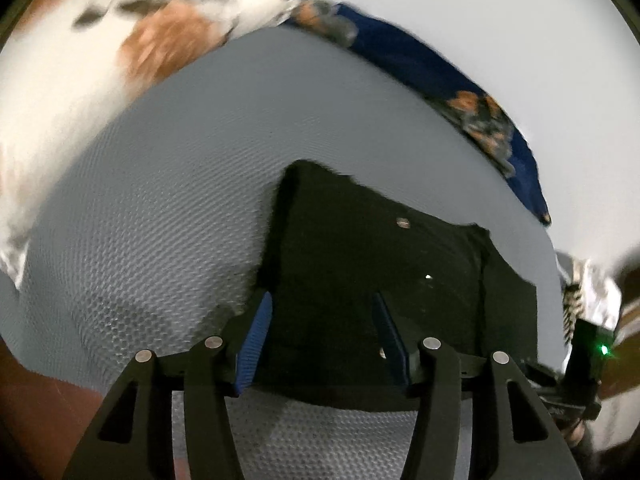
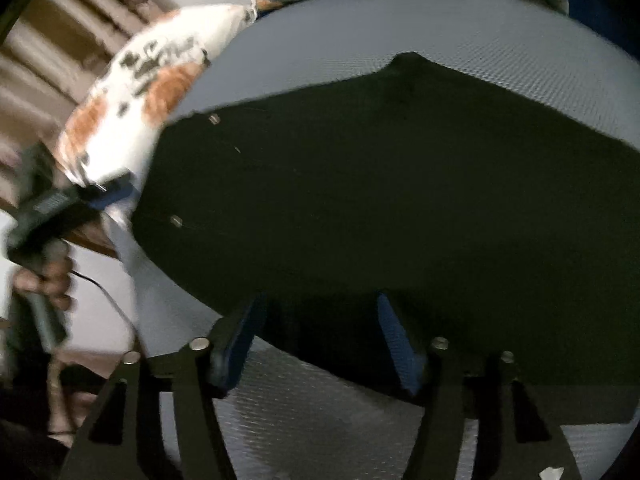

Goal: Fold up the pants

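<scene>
Black pants (image 1: 372,248) lie on a grey textured bed sheet (image 1: 160,220); small metal rivets show on them. My left gripper (image 1: 320,308) is open, its blue-padded fingers (image 1: 256,336) spread over the near edge of the pants. In the right wrist view the pants (image 2: 380,200) fill the middle, spread flat. My right gripper (image 2: 320,312) is open over their near edge, with nothing between the pads. The left gripper (image 2: 112,192) and the hand that holds it show at the left of the right wrist view, by the pants' left end.
A white pillow with orange and black print (image 1: 152,40) and a dark blue floral cloth (image 1: 460,92) lie at the far side of the bed. The pillow (image 2: 132,96) shows at the upper left in the right wrist view. A brown curtain (image 2: 60,40) hangs behind.
</scene>
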`<state>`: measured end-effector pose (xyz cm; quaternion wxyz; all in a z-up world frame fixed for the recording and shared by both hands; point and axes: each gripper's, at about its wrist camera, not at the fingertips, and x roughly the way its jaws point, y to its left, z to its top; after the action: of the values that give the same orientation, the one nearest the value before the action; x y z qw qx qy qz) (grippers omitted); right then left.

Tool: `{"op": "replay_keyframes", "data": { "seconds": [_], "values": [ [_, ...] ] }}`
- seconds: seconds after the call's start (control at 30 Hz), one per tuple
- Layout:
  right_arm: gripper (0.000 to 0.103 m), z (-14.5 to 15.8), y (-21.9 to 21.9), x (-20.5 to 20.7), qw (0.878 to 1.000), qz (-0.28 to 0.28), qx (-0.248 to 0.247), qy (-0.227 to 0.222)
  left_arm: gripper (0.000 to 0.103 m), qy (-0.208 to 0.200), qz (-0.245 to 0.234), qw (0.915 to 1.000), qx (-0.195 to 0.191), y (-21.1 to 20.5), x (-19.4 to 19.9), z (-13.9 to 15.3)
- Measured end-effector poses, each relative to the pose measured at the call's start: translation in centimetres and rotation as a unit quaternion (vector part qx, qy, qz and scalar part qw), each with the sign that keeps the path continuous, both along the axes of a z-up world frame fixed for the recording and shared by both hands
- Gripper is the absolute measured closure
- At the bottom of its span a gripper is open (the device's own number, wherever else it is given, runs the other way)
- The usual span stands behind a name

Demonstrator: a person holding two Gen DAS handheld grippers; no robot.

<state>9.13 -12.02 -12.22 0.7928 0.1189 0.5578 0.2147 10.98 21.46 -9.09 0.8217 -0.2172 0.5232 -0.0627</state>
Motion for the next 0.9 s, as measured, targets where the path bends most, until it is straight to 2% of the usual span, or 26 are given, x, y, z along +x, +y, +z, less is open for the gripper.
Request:
{"op": "replay_keyframes", "data": {
  "seconds": [0.17,0.33,0.4,0.67,0.9],
  "values": [
    [0.035,1.8,-0.5,1.0,0.999,-0.031,0.003,-0.015,0.049,0.033,-0.009,0.9972,-0.066,2.6,1.4,-2.2],
    [0.031,2.0,-0.9,2.2,0.998,-0.069,0.005,-0.005,0.049,0.081,-0.055,0.9873,-0.126,3.6,3.2,-4.8],
    [0.031,1.8,-1.0,2.4,0.997,-0.080,0.003,0.006,0.049,0.080,-0.067,0.9857,-0.132,3.9,3.7,-5.2],
    [0.031,1.8,-0.5,3.8,0.995,-0.096,-0.017,0.020,0.049,0.074,-0.096,0.9719,-0.202,6.1,4.9,-6.6],
    [0.031,1.4,0.3,4.8,0.994,-0.105,-0.016,0.025,0.049,0.073,-0.120,0.9549,-0.261,7.6,6.2,-7.6]
  ]
}}
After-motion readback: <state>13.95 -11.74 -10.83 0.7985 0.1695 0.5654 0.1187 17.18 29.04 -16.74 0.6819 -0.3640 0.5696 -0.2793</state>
